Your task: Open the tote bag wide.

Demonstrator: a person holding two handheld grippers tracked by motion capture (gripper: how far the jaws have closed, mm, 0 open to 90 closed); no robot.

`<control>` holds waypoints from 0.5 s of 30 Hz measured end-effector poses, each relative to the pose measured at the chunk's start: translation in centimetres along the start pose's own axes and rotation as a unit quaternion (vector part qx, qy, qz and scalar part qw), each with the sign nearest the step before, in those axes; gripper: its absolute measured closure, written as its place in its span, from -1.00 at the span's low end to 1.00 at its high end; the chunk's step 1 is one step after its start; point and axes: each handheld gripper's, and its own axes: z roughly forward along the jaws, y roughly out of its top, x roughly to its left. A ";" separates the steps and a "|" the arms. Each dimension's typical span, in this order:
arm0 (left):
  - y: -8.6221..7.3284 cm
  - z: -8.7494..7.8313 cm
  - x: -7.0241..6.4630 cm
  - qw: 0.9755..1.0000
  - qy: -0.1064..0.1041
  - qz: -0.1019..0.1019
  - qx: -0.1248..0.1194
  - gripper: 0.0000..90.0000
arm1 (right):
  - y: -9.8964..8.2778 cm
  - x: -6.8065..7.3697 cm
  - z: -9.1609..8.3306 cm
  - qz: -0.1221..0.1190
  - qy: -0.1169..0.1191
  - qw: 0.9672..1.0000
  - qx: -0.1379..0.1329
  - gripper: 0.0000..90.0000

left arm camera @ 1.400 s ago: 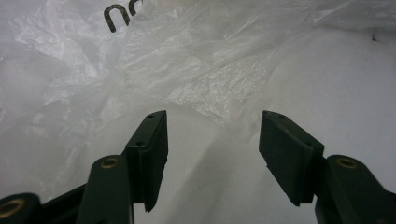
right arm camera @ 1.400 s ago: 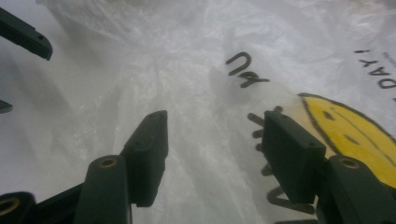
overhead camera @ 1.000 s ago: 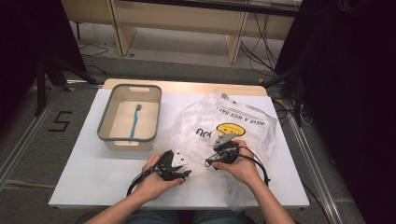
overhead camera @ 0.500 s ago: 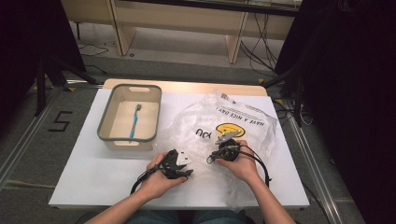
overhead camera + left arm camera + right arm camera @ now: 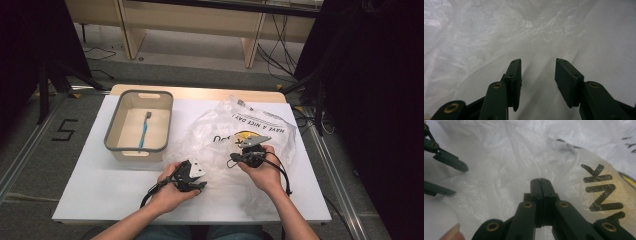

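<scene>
A crumpled clear plastic bag [image 5: 235,127] with black print and a yellow smiley lies on the white table [image 5: 95,192]. At the bag's near edge my right gripper [image 5: 234,159] has just been closing. Its jaws now meet, pinching a fold of the film, which tents up to the tips [image 5: 540,180]. My left gripper [image 5: 200,176] hovers at the bag's left near edge. In the left gripper view its jaws [image 5: 538,60] stand apart over the film with nothing pressed between them. The right gripper view also shows the left gripper [image 5: 459,180], open.
A grey-rimmed beige basket [image 5: 112,145] stands at the back left of the table with a blue toothbrush [image 5: 144,131] lying in it. Bare white tabletop stretches along the front left. Black stands and cables surround the table.
My right gripper's jaws have come together on the bag film and the hand has lifted slightly. The left gripper has stayed where it was.
</scene>
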 end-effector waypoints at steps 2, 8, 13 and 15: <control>0.0 0.0 0.0 1.000 -0.001 0.001 0.000 0.25 | 0.3 0.0 -0.6 -0.009 -0.013 1.000 -0.015 1.00; 0.6 -0.9 -0.3 0.999 0.016 0.013 -0.034 0.22 | 0.6 0.0 -1.4 -0.019 -0.026 0.999 -0.042 1.00; 2.1 -2.2 -0.6 0.996 0.015 -0.010 -0.090 0.18 | 0.6 -0.1 -1.6 -0.017 -0.030 0.998 -0.046 1.00; 2.9 -2.3 -0.3 0.995 0.017 -0.020 -0.095 0.32 | 0.6 -0.1 -1.6 -0.019 -0.030 0.998 -0.050 1.00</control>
